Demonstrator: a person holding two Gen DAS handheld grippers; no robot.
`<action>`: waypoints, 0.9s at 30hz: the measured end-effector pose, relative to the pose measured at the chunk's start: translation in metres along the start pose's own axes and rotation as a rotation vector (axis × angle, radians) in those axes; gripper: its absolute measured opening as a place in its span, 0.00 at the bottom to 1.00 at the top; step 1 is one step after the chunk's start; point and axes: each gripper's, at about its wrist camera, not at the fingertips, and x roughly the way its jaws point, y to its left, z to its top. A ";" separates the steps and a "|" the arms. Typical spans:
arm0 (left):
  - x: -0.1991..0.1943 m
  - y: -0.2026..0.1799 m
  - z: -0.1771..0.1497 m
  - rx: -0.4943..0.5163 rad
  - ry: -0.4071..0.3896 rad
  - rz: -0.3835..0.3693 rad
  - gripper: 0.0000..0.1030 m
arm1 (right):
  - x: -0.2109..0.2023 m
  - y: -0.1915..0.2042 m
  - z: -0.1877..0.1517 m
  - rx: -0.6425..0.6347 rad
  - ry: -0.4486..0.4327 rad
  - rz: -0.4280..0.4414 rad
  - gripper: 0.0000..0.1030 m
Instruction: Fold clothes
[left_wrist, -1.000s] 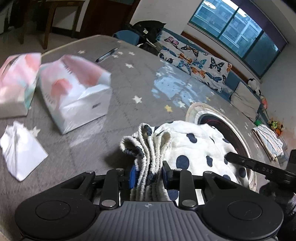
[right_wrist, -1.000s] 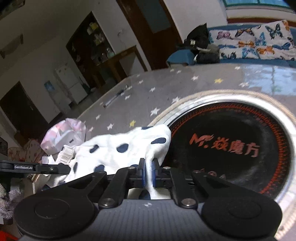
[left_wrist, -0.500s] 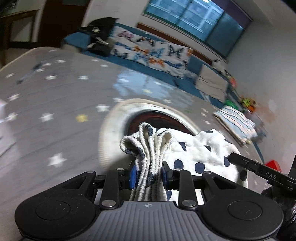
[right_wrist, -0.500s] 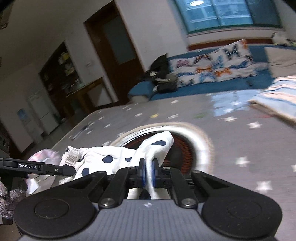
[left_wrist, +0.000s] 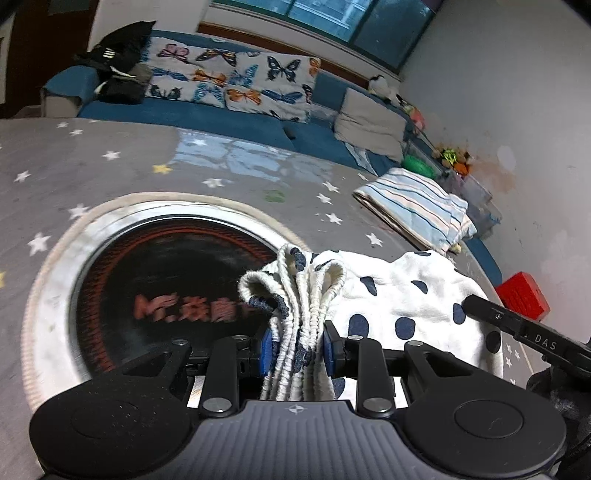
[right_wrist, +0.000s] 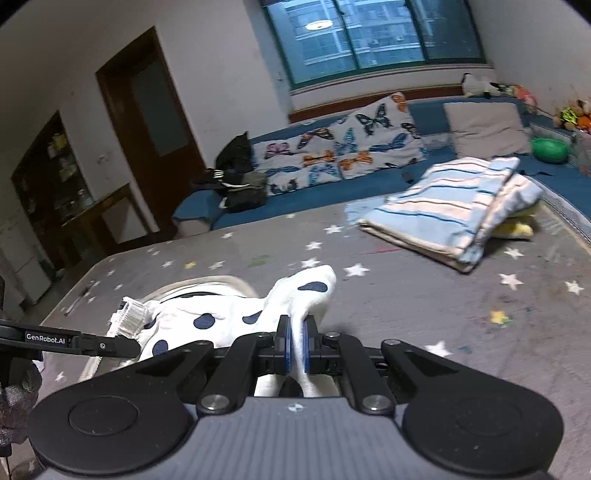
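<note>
A: What has the left gripper (left_wrist: 297, 349) got?

B: A thick bunch of the garment (left_wrist: 388, 295), the ribbed, rope-like edges gathered together. Its blue pads (left_wrist: 266, 350) stand partly apart and press that bunch from both sides.

A: And the right gripper (right_wrist: 294, 347)?

B: Nearly closed, with only a thin fold of the same white, navy-dotted cloth pinched between its pads (the fold sticks up past the tips like a little peak).

A: Where does the garment sit?

B: Take the round plate (left_wrist: 110, 266) set into the table (left_wrist: 92, 162) as the mark. The cloth stretches between the two grippers, over the plate's edge and the table just beside it. From the right wrist it covers much of the plate, so only a strip of rim shows beyond the cloth.

A: Anything else near the plate?

B: A folded striped cloth (right_wrist: 454, 210) lies well apart from it, toward the sofa (right_wrist: 369, 184). A red box (left_wrist: 522, 295) shows past the table edge, farther from the plate than the garment.
</note>
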 end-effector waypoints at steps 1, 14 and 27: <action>0.005 -0.002 0.002 0.001 0.005 -0.003 0.28 | 0.000 -0.005 0.001 0.003 -0.002 -0.009 0.05; 0.050 -0.024 0.015 0.050 0.057 -0.040 0.29 | 0.006 -0.050 0.002 0.033 0.003 -0.102 0.05; 0.057 -0.017 0.015 0.092 0.045 0.014 0.46 | 0.025 -0.071 -0.013 0.054 0.063 -0.149 0.06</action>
